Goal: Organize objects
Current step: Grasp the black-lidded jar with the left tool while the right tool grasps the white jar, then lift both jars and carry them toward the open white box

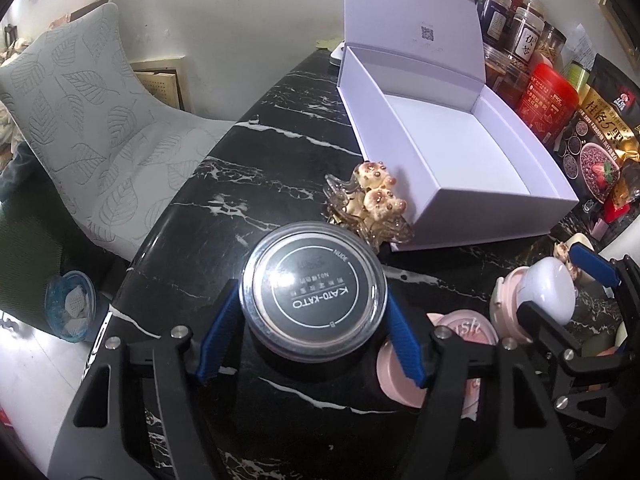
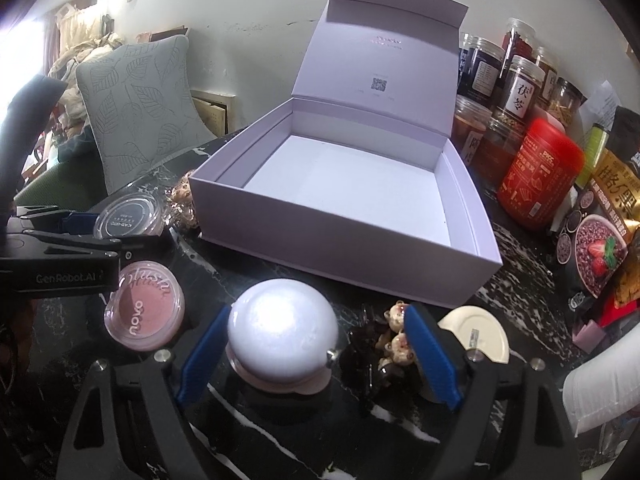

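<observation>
My left gripper (image 1: 312, 320) is shut on a round powder jar (image 1: 314, 288) with a black "KATO-KATO" lid; both blue pads rest against its sides, and it stands on the black marble table (image 1: 256, 184). My right gripper (image 2: 316, 314) is open around a pink jar with a white domed lid (image 2: 282, 330). Its left pad is close to the dome and its right pad stands well off, with a dark bear hair clip (image 2: 394, 336) in the gap. An open white box (image 2: 340, 240) stands just beyond, with nothing inside. A golden bear hair clip (image 1: 372, 200) lies against the box's near corner.
A pink blush compact (image 2: 144, 308) sits between the two grippers, and a cream round lid (image 2: 476, 332) lies right of the right gripper. Jars and food bags (image 2: 540, 172) crowd the table's right side. Past the left edge is a leaf-patterned chair (image 1: 92, 120).
</observation>
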`<state>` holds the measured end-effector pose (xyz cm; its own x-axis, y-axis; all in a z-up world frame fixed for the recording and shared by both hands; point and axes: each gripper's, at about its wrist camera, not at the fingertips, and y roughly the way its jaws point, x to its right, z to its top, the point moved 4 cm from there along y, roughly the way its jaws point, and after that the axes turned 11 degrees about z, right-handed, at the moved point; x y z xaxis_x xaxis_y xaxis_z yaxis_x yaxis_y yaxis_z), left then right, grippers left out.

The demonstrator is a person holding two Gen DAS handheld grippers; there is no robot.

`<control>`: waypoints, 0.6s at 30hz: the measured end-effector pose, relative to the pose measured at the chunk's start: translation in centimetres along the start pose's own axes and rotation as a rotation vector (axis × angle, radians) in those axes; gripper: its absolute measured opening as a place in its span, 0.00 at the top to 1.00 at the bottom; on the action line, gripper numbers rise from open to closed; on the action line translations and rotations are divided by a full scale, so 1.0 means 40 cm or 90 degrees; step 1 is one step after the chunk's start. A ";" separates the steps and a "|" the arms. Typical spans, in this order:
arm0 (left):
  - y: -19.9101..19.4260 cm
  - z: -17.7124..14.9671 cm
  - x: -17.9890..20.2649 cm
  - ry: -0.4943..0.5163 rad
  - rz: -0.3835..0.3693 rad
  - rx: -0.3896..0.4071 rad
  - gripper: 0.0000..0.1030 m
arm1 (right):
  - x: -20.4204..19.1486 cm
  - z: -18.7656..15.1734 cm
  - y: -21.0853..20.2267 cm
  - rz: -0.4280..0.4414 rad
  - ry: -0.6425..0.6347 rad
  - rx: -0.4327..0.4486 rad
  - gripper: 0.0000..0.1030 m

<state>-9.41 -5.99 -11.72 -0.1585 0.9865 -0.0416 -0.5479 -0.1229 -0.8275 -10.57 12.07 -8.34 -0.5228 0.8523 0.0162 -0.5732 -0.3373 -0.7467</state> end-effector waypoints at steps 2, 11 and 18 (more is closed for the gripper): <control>-0.002 0.000 -0.005 -0.006 -0.006 -0.001 0.34 | -0.004 -0.002 0.002 -0.006 -0.008 -0.002 0.15; -0.029 -0.003 -0.007 -0.002 -0.004 0.014 0.34 | -0.023 -0.009 0.011 0.007 -0.039 -0.015 0.42; -0.052 -0.005 -0.017 -0.008 -0.004 0.020 0.34 | -0.031 -0.007 -0.010 0.019 -0.036 0.000 0.48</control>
<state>-8.01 -6.38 -10.09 -0.1654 0.9858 -0.0297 -0.5743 -0.1208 -0.8097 -9.51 11.28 -8.27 -0.5746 0.8178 0.0316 -0.5570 -0.3625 -0.7472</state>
